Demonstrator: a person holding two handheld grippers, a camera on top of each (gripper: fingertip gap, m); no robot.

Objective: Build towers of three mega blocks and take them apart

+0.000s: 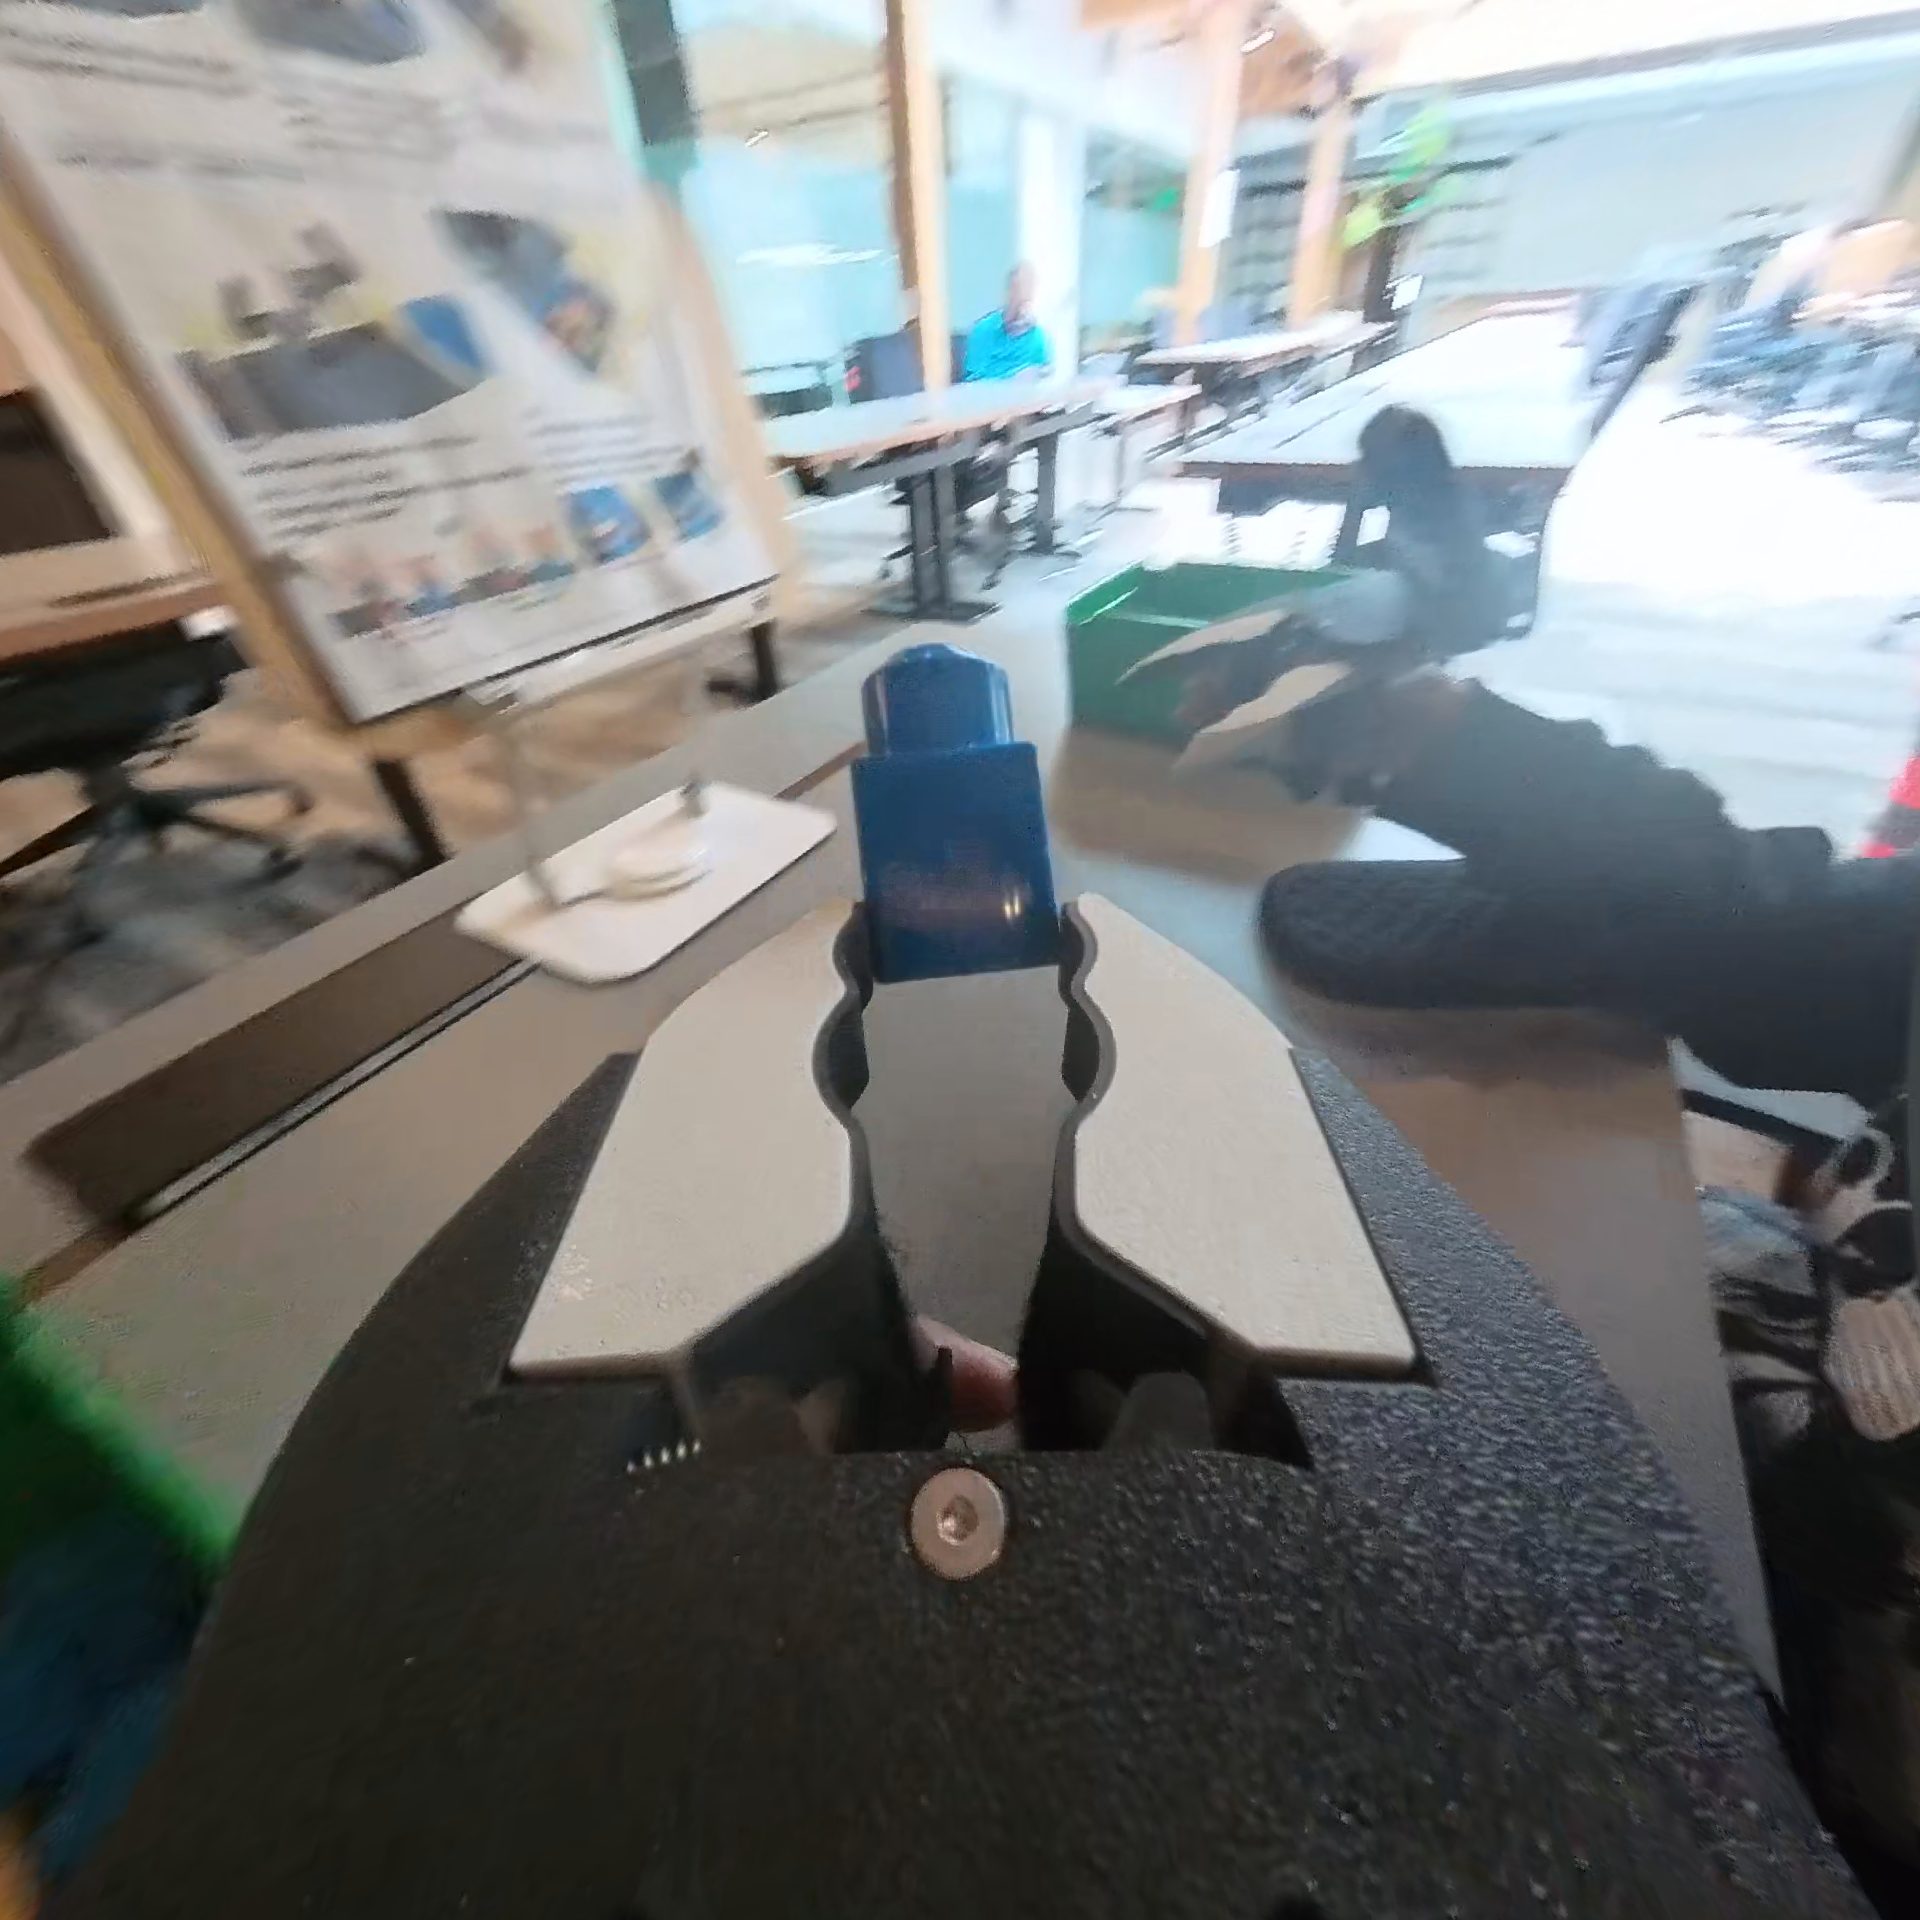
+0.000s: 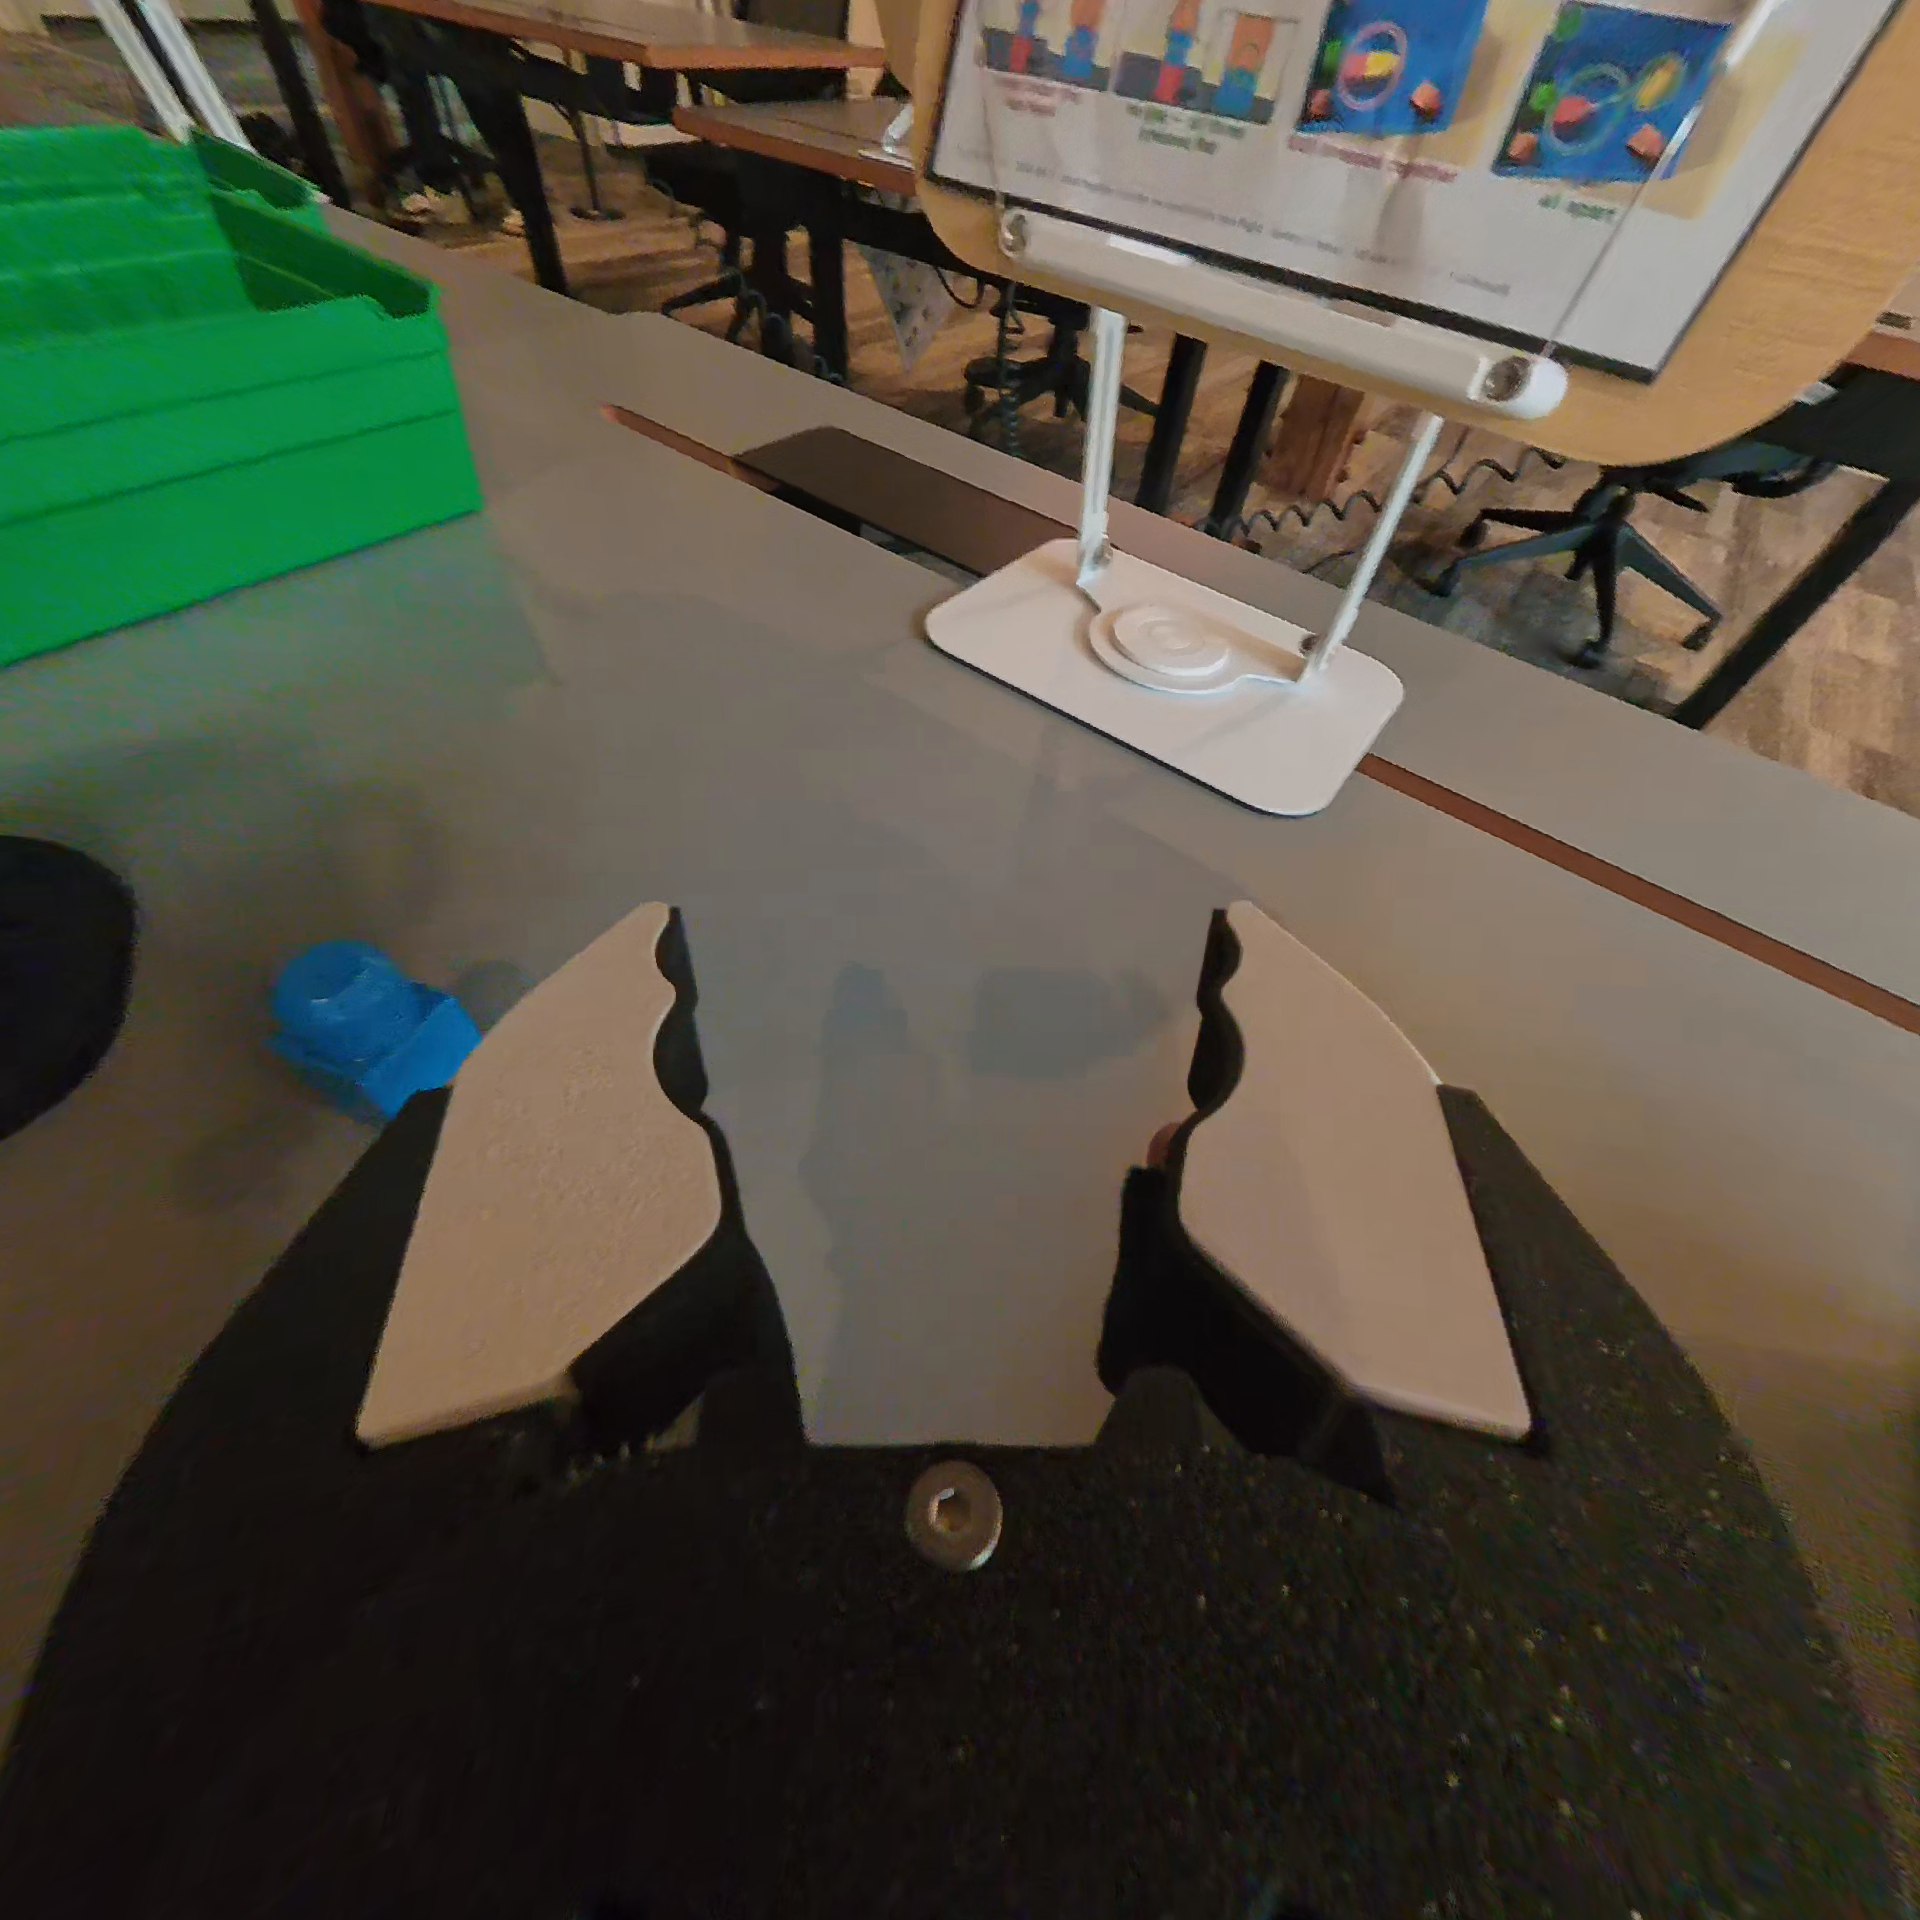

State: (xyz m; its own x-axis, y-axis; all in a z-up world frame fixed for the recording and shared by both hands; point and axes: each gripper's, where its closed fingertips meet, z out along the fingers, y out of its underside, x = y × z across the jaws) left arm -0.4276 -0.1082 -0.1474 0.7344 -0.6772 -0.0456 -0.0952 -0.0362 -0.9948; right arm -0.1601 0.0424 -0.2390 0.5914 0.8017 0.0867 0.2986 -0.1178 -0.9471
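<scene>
My left gripper (image 1: 961, 935) is shut on a dark blue mega block (image 1: 951, 831), held by its lower part with its stud pointing away from me, above the grey table (image 1: 966, 1164). The other gripper (image 1: 1538, 894), black, shows to the right in the left wrist view. My right gripper (image 2: 940, 935) is open and empty above the grey table (image 2: 727, 727). A light blue mega block (image 2: 358, 1023) lies on the table just left of my right gripper's left finger.
A green bin (image 2: 197, 405) stands at the far left in the right wrist view and also shows in the left wrist view (image 1: 1164, 644). A white stand (image 2: 1164, 670) holding an instruction board (image 2: 1351, 156) sits at the table's far edge. Desks and chairs lie beyond.
</scene>
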